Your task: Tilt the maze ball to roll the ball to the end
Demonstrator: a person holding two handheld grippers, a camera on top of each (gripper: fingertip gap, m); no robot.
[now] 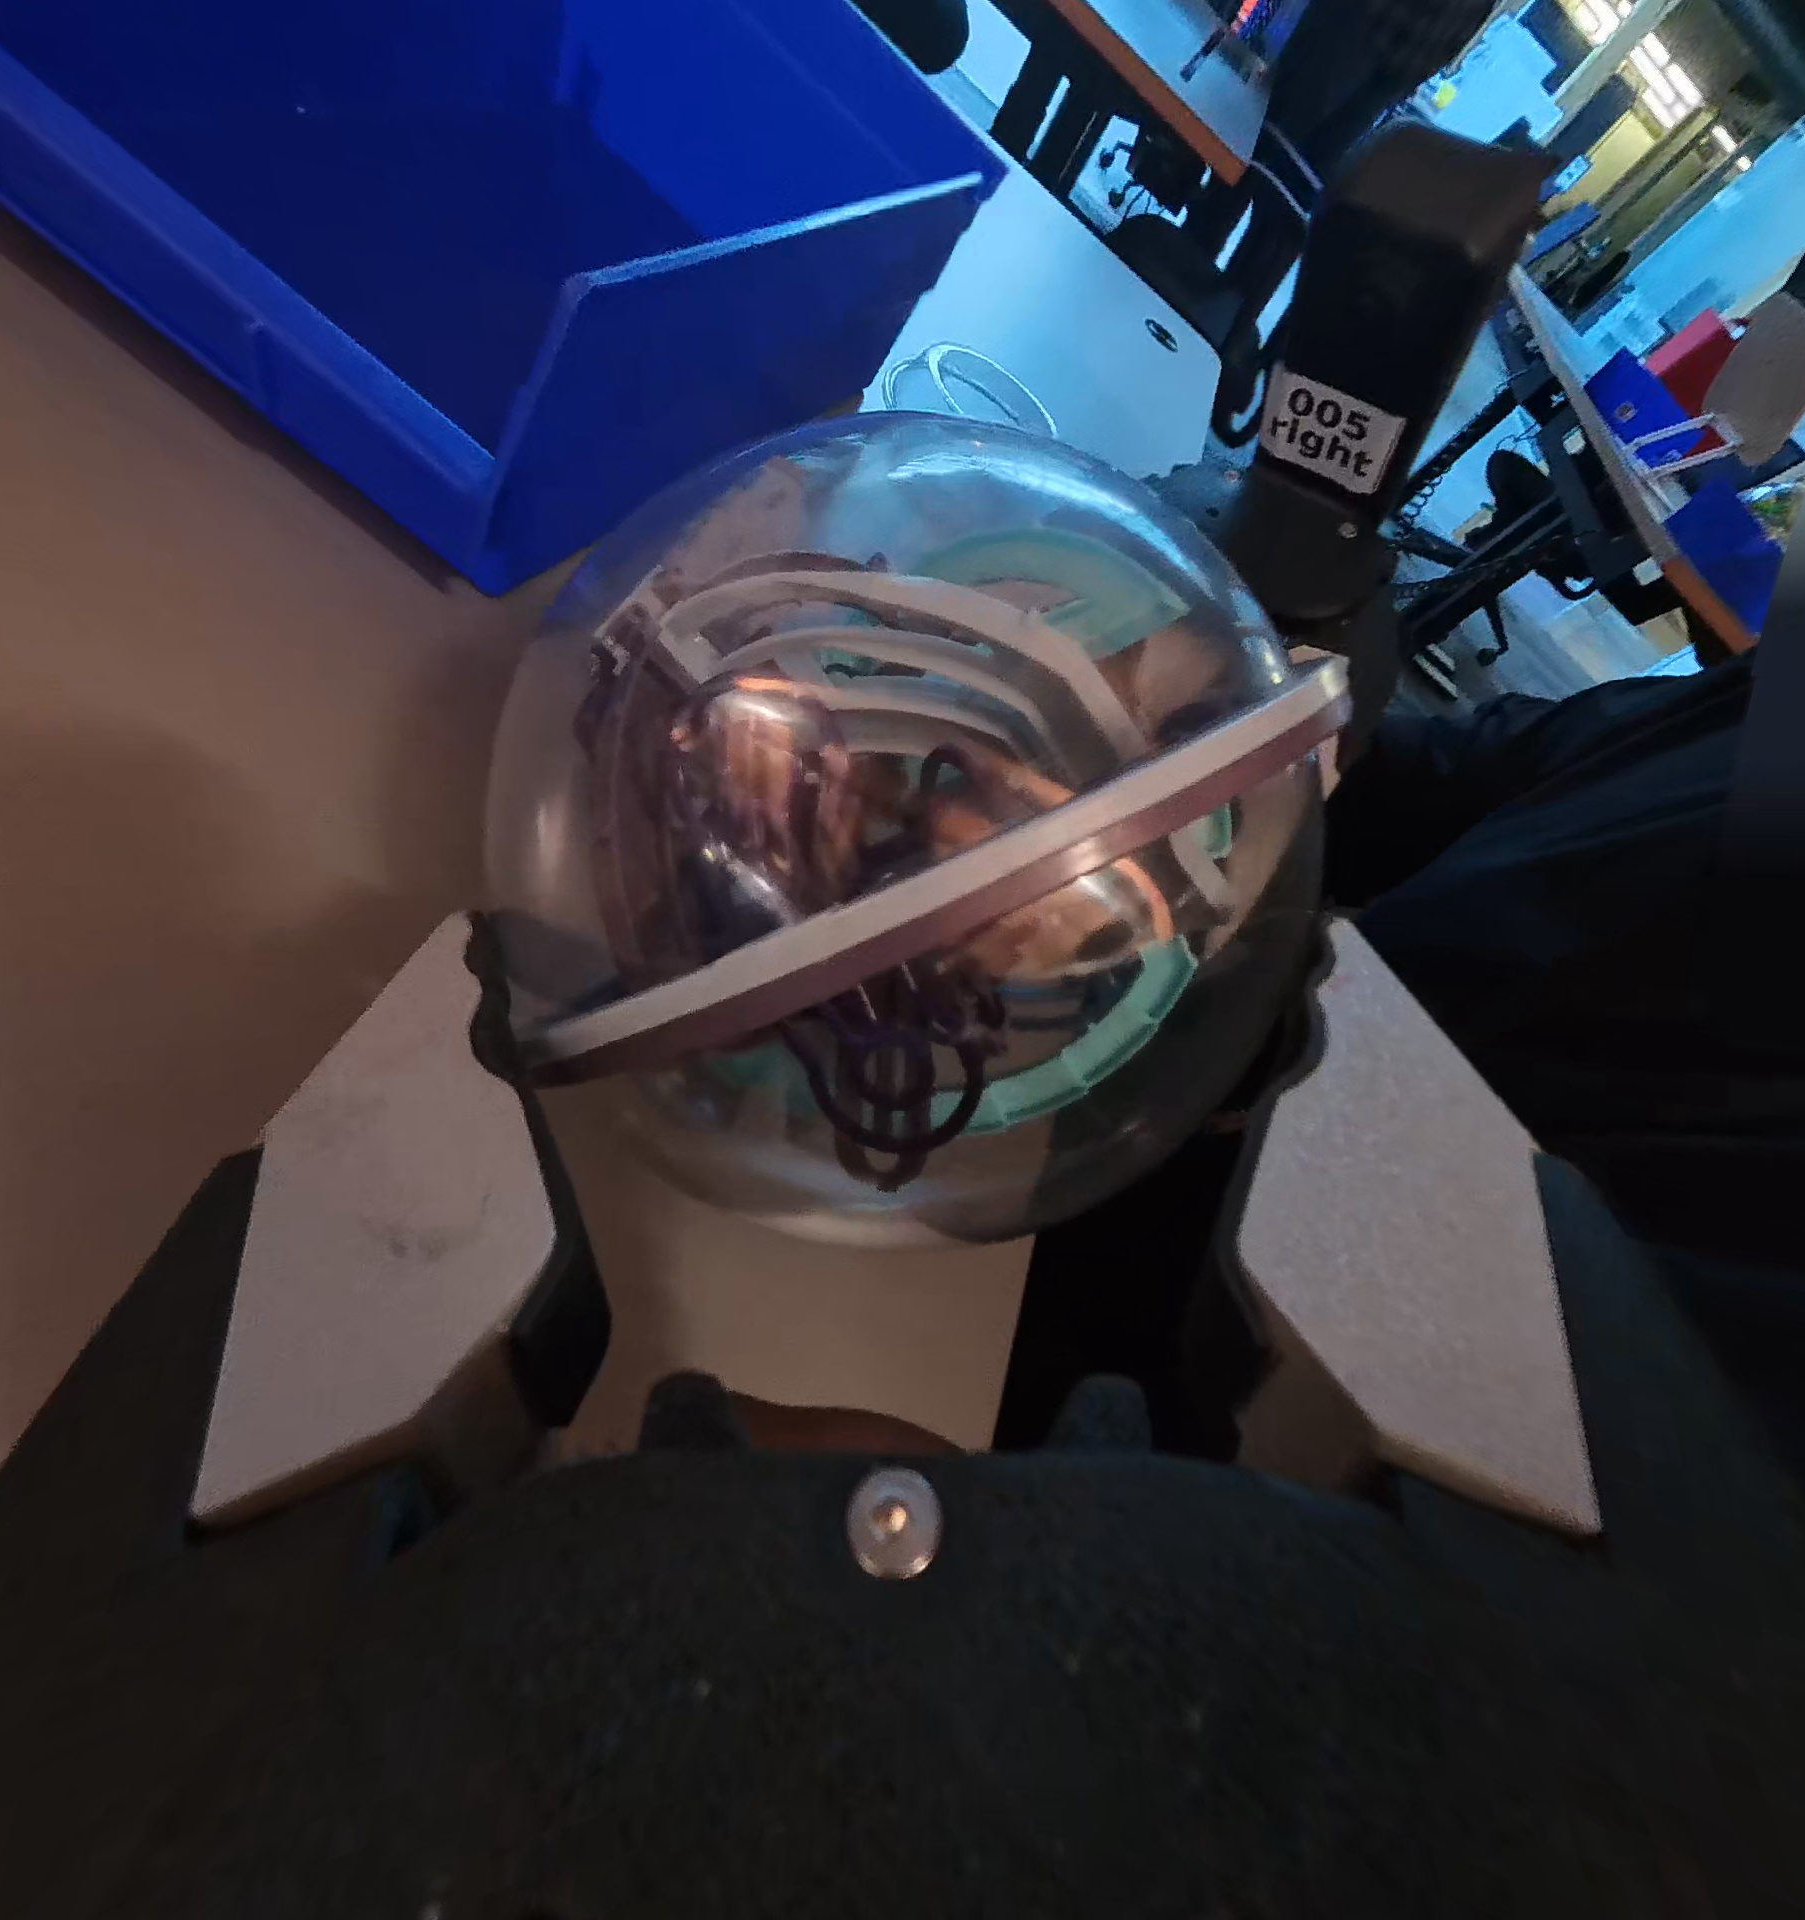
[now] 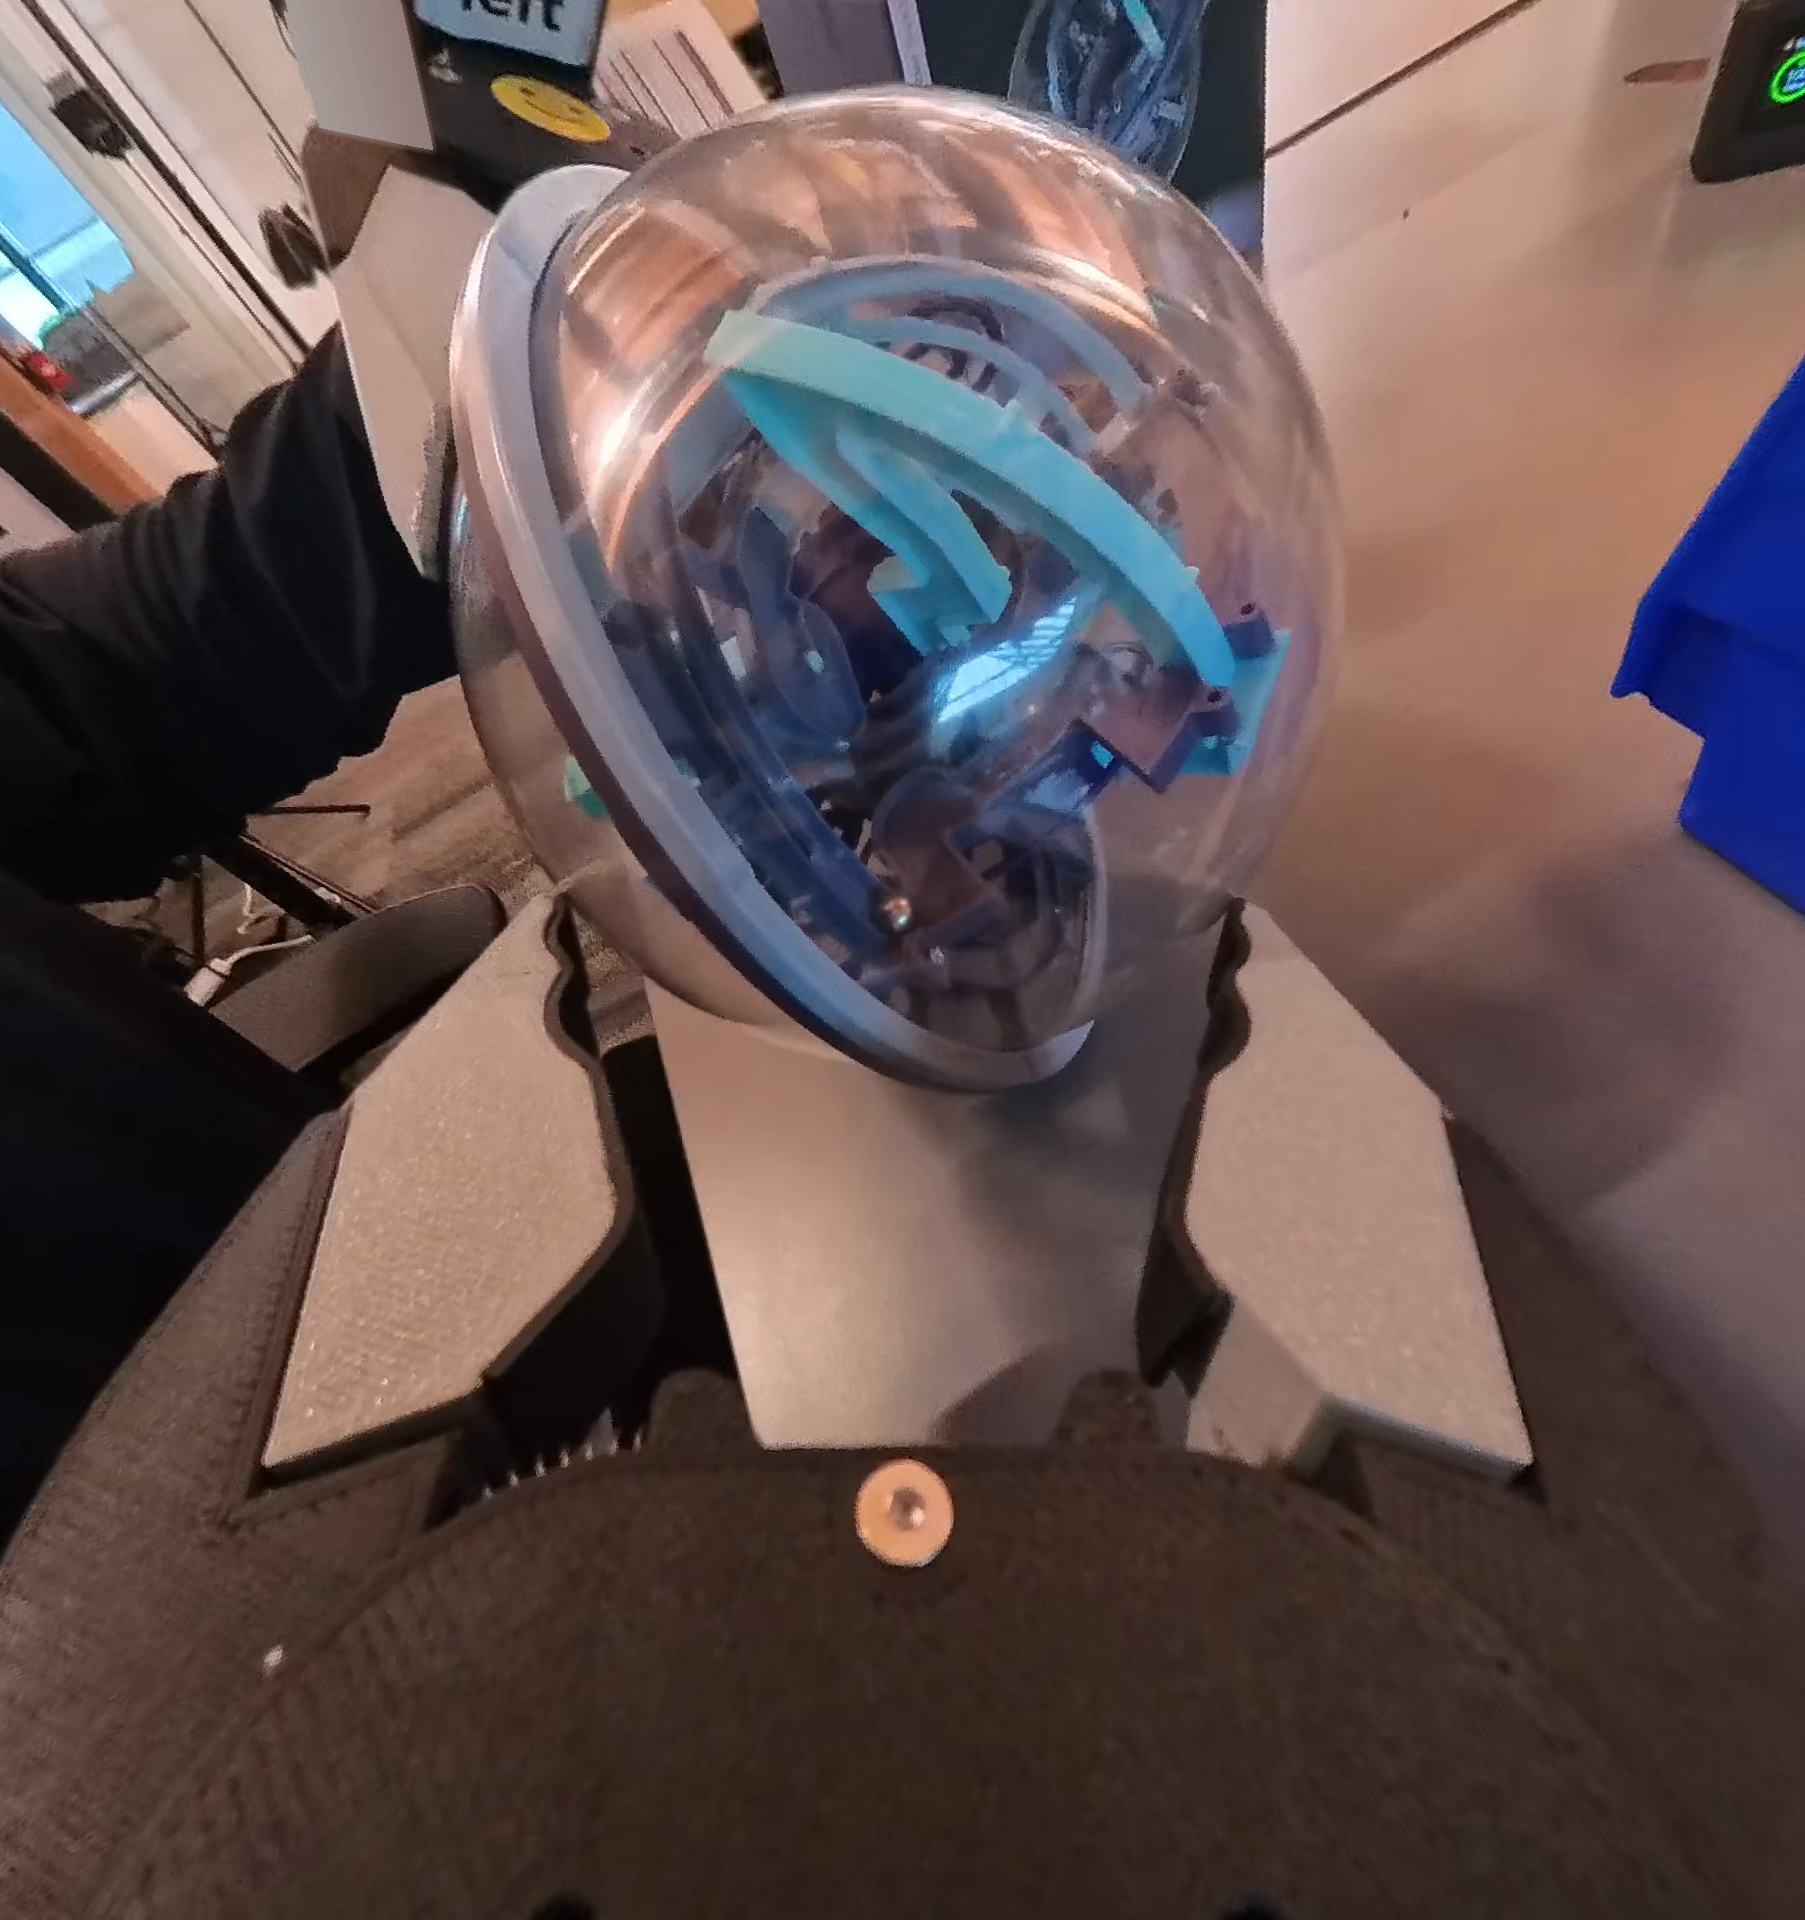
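Grippers, left (image 1: 898, 977) and right (image 2: 893, 935), both clamp the tilted maze ball (image 1: 908, 821), steel ball (image 2: 894, 913) low inside.

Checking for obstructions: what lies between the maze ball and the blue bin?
Nothing stands between the maze ball and the blue bin: the left wrist view shows only bare tan table there.

Blue bin (image 1: 524, 260) crowds table's far side – bare tabletop (image 1: 150, 644) elsewhere, w/ free room.
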